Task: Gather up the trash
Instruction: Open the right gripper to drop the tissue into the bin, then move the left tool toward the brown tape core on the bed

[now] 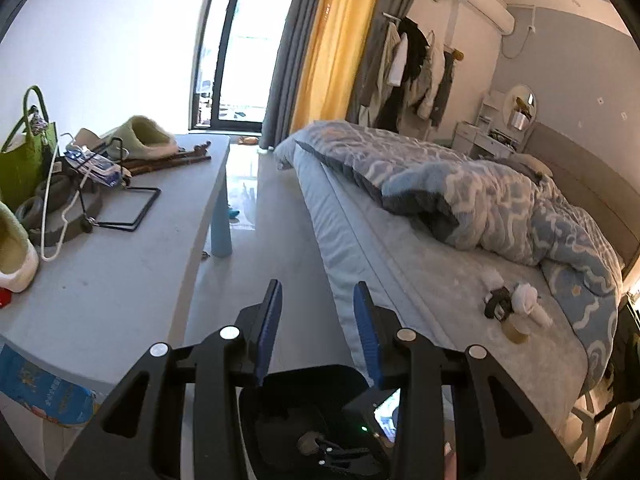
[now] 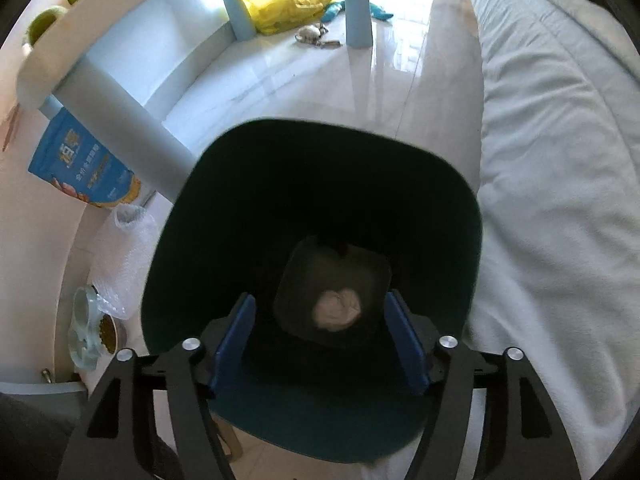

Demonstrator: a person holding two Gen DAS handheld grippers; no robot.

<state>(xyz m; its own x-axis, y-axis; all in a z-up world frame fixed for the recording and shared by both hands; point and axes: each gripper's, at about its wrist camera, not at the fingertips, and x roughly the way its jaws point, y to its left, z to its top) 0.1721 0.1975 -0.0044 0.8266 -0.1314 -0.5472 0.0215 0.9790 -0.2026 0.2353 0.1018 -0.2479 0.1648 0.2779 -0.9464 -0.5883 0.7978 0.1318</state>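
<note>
the right tool (image 2: 322, 346) points steeply down over the mouth of a dark bin (image 2: 224, 216) that stands on the shiny floor (image 2: 320, 84) between the desk (image 2: 112, 116) and the bed (image 2: 560, 160). its blue pads stand well apart with nothing pinched between them. a crumpled pale wad of trash (image 2: 338, 308) lies loose on the bottom of the bin, seen in the gap between the pads and touching neither.

left of the bin, beside the desk leg, stand a blue printed bag (image 2: 80, 164), a roll of bubble wrap (image 2: 124, 248) and a small bowl of pellets (image 2: 108, 330). farther off under the desk lies a yellow plastic bag (image 2: 288, 6).

the left tool (image 1: 318, 328) is held higher, angled gently down along the aisle between desk and bed. its blue pads sit at a middling gap and grip nothing. below it, the dark bin (image 1: 288, 412) shows between its arms.

on the desk (image 1: 120, 280) are a green tote bag (image 1: 24, 156), two pale green slippers (image 1: 144, 136), a black wire stand (image 1: 124, 204) and a white cord (image 1: 52, 208). on the bed (image 1: 420, 280) a blue patterned quilt (image 1: 500, 200) is bunched up, and near its edge lie a few small things (image 1: 516, 308): a dark one, a white fluffy one and a yellowish one, too small to tell apart further. clothes (image 1: 412, 72) hang by the curtain (image 1: 336, 48).
</note>
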